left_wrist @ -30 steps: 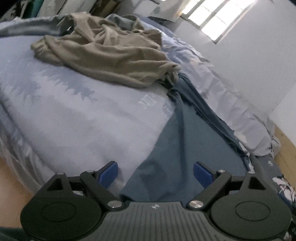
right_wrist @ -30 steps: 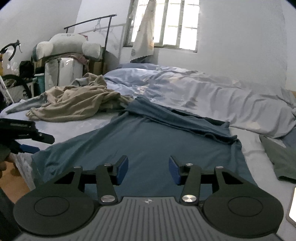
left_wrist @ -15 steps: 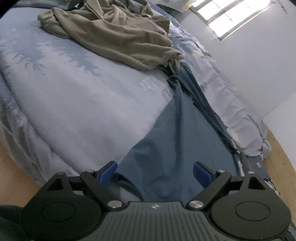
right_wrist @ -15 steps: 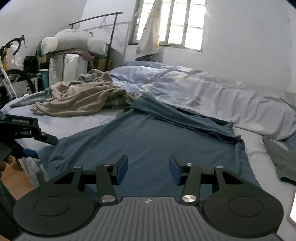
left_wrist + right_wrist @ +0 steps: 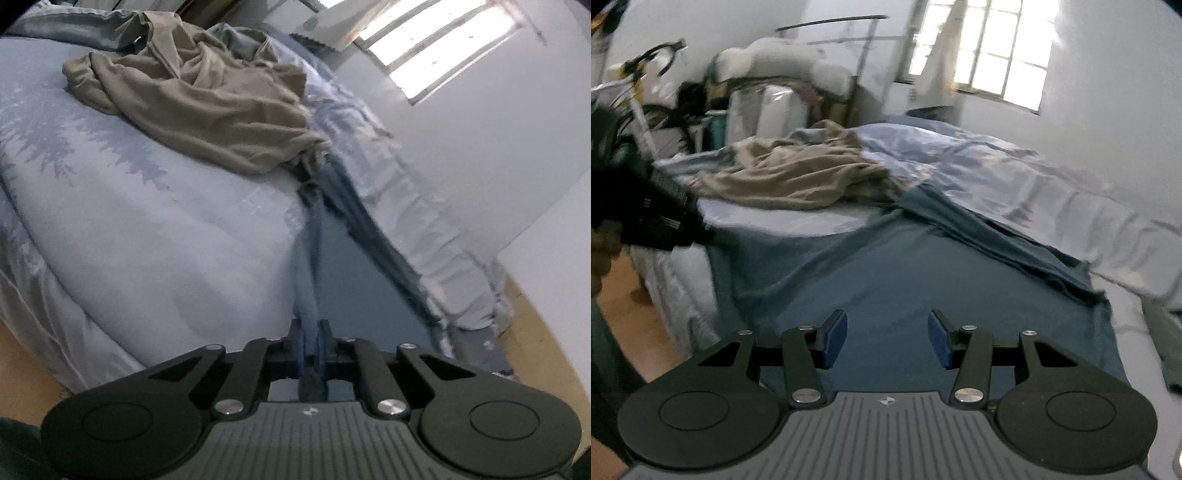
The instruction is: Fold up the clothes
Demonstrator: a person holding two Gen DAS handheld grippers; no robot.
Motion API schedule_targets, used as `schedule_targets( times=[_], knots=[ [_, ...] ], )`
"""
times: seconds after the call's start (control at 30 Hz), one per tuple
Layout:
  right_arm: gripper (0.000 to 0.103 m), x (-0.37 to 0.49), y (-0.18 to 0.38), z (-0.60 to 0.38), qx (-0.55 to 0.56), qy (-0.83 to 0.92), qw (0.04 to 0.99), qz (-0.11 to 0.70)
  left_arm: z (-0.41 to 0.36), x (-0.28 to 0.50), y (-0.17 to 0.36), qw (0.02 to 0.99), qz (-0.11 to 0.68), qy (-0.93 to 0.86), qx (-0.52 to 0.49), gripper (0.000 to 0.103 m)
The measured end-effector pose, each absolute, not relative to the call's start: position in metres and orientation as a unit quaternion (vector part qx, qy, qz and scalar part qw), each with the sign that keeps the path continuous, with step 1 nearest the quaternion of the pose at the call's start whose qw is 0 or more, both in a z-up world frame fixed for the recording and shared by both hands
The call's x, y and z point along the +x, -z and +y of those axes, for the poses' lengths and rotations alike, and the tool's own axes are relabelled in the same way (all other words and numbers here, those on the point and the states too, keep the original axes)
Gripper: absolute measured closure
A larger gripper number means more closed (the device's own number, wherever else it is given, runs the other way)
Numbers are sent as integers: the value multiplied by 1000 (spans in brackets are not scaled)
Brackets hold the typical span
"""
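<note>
Lying spread across the near side of the bed, the blue garment (image 5: pixel 897 273) covers the pale blue patterned bedsheet (image 5: pixel 155 236) from the mattress edge back toward the middle, its far edge bunched into a dark ridge that runs diagonally to the right. The near left corner of it is pinched up into a narrow vertical fold, and the left gripper (image 5: pixel 311 345) is clamped on that fold, blue pads pressed together with the cloth between them; in the right wrist view the same tool shows as a dark blurred shape at the left edge, at the garment's corner over the side of the mattress. The right gripper (image 5: pixel 888 339) hangs above the near middle of the garment with its jaws wide apart and nothing between them; whether its fingers touch the cloth cannot be told.

Just beyond the garment's far left end lies a crumpled beige garment (image 5: pixel 207 99), its edge touching the blue one. A rumpled light blue duvet (image 5: pixel 1015 177) lies along the far right of the bed. Beyond the bed stand a barred window (image 5: pixel 1001 51), a clothes rail, and stacked household things at the far left.
</note>
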State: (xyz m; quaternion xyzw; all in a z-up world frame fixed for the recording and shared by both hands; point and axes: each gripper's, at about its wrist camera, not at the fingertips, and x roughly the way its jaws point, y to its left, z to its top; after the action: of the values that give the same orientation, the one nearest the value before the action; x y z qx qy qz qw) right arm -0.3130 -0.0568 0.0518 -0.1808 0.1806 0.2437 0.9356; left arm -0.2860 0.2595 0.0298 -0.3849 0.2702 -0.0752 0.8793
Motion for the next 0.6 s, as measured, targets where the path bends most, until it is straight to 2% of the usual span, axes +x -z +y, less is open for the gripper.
schedule_targets(
  times=[0.2, 0.3, 0.6],
  knots=[
    [53, -325, -37, -21, -242, -274, 919, 150, 259, -301, -49, 877, 240, 89, -408, 99],
    [43, -329, -30, -5, -269, -276, 914, 130, 260, -305, -58, 874, 236, 92, -415, 99],
    [43, -343, -7, 44, -349, -280, 891, 71, 252, -302, -81, 870, 220, 110, -428, 100]
  ],
)
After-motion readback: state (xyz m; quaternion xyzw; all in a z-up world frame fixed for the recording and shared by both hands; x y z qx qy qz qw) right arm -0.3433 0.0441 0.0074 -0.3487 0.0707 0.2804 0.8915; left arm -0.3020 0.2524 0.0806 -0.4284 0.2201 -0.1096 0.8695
